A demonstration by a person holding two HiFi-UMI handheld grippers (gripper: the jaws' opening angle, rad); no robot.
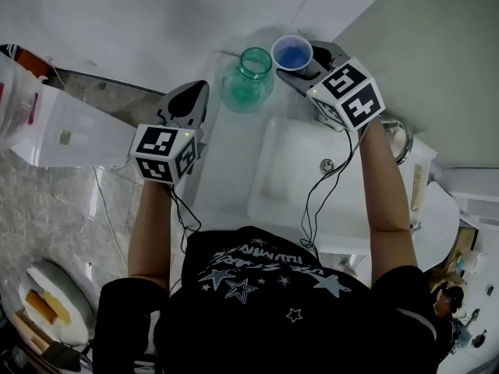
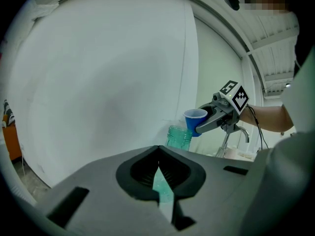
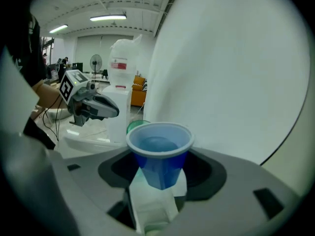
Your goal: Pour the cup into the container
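Note:
A blue plastic cup (image 1: 292, 53) with a white rim is clamped between the jaws of my right gripper (image 1: 306, 67), which is shut on it. The cup (image 3: 160, 151) stands nearly upright, and something clear seems to lie in its bottom. Just left of it a green glass jar (image 1: 248, 80) stands open-mouthed on the white counter. In the right gripper view only the jar's rim (image 3: 135, 126) shows behind the cup. My left gripper (image 1: 196, 92) hovers left of the jar, shut with nothing in it. From there the jar (image 2: 178, 137) and cup (image 2: 195, 121) lie straight ahead.
A white sink basin (image 1: 308, 179) with a chrome tap (image 1: 399, 137) lies below my right arm. A white wall rises right behind the jar. A white box (image 1: 66, 131) stands to the left. On the floor at lower left is a plate (image 1: 48, 302).

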